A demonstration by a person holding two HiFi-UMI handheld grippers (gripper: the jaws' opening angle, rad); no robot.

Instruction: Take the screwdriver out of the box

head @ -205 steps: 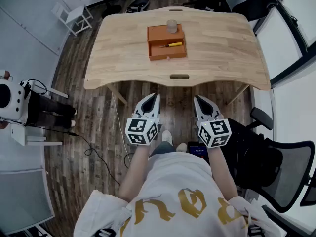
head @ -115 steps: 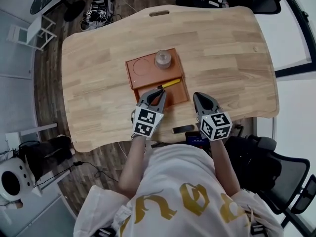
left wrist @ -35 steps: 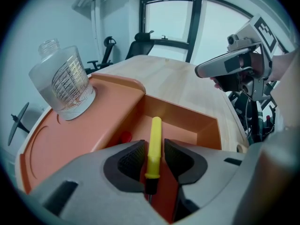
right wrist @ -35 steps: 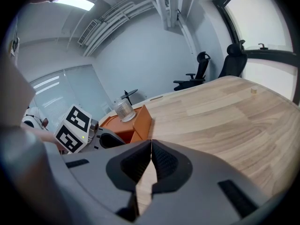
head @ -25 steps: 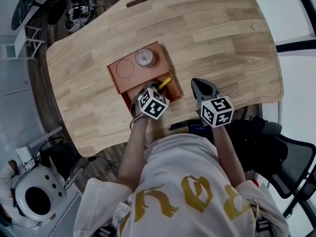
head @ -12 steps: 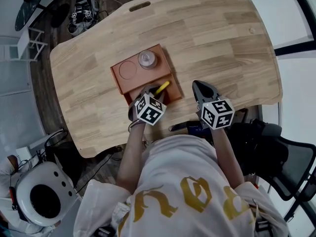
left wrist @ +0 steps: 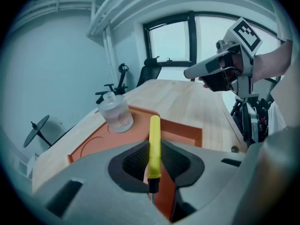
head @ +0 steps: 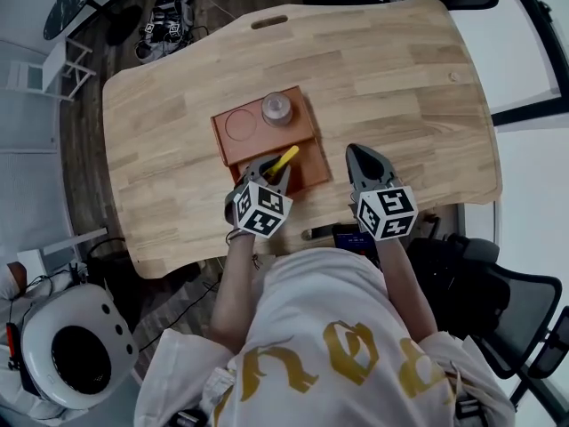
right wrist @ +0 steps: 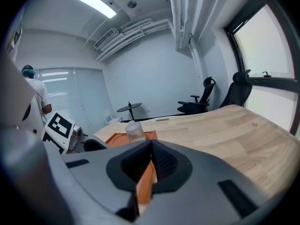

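The screwdriver (head: 284, 159) has a yellow handle and a thin metal shaft. My left gripper (head: 267, 171) is shut on it, and the handle sticks up past the jaw tips, above the orange box (head: 236, 147). In the left gripper view the screwdriver (left wrist: 154, 125) stands upright between the pads of the left gripper (left wrist: 153, 144), with the open tray of the box (left wrist: 185, 131) behind it. My right gripper (head: 364, 159) hovers to the right of the box, jaws shut and empty. In its own view the right gripper (right wrist: 151, 143) has its tips together.
A clear bottle (head: 277, 108) stands on the box's top beside a round recess. The wooden table (head: 391, 87) has a slot (head: 318, 233) near its front edge. A black office chair (head: 511, 318) is at the right, and a white round device (head: 76, 354) sits on the floor at the left.
My left gripper has risen out of the box's tray with the screwdriver in its jaws and has tilted less steeply. The right gripper has also risen a little.
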